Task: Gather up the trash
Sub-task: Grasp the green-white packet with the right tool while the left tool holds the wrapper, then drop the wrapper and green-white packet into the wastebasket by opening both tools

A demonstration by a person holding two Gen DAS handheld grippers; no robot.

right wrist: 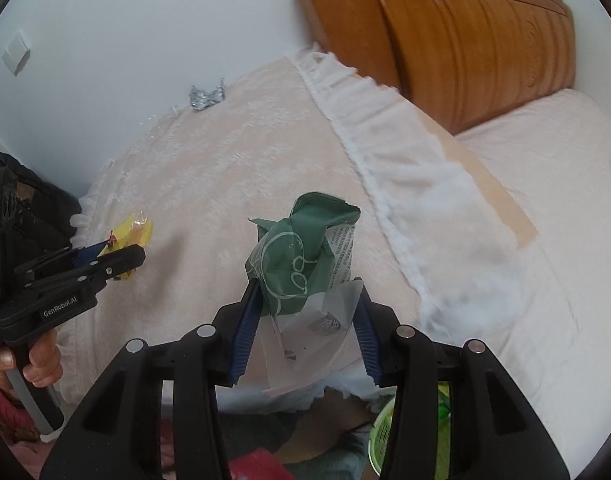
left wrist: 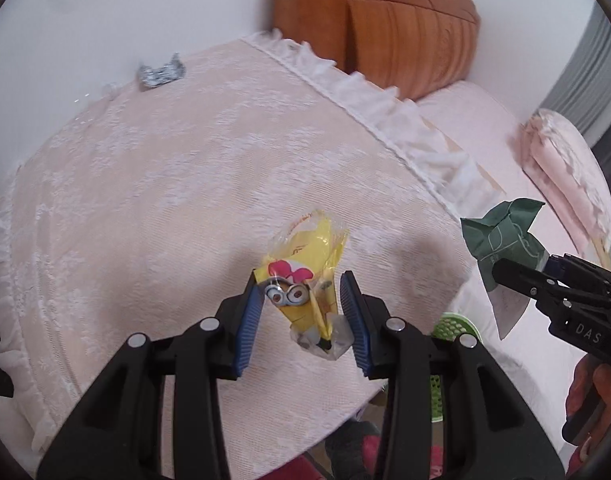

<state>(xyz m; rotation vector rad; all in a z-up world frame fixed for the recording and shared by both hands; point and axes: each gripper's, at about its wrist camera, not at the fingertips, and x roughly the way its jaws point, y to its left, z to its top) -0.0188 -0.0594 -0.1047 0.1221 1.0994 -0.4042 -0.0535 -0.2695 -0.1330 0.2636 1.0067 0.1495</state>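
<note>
My left gripper (left wrist: 303, 294) is shut on a yellow cartoon snack wrapper (left wrist: 305, 268), held above the pink lace cover of a table (left wrist: 145, 200). My right gripper (right wrist: 307, 296) is shut on a crumpled green-and-white wrapper (right wrist: 301, 260), also lifted off the cover. In the left wrist view the right gripper (left wrist: 505, 276) enters from the right with the green wrapper (left wrist: 501, 236). In the right wrist view the left gripper (right wrist: 117, 256) sits at the left with the yellow wrapper (right wrist: 131, 232). A crumpled silver foil piece (left wrist: 159, 74) (right wrist: 205, 98) lies at the cover's far edge by the wall.
A green mesh basket (left wrist: 451, 328) (right wrist: 381, 428) stands on the floor below the table edge, mostly hidden by the grippers. A bed with pink sheet (right wrist: 545, 160), folded pink quilt (left wrist: 561, 160) and wooden headboard (right wrist: 465, 32) lies to the right. A dark bag (right wrist: 29, 200) sits at the left.
</note>
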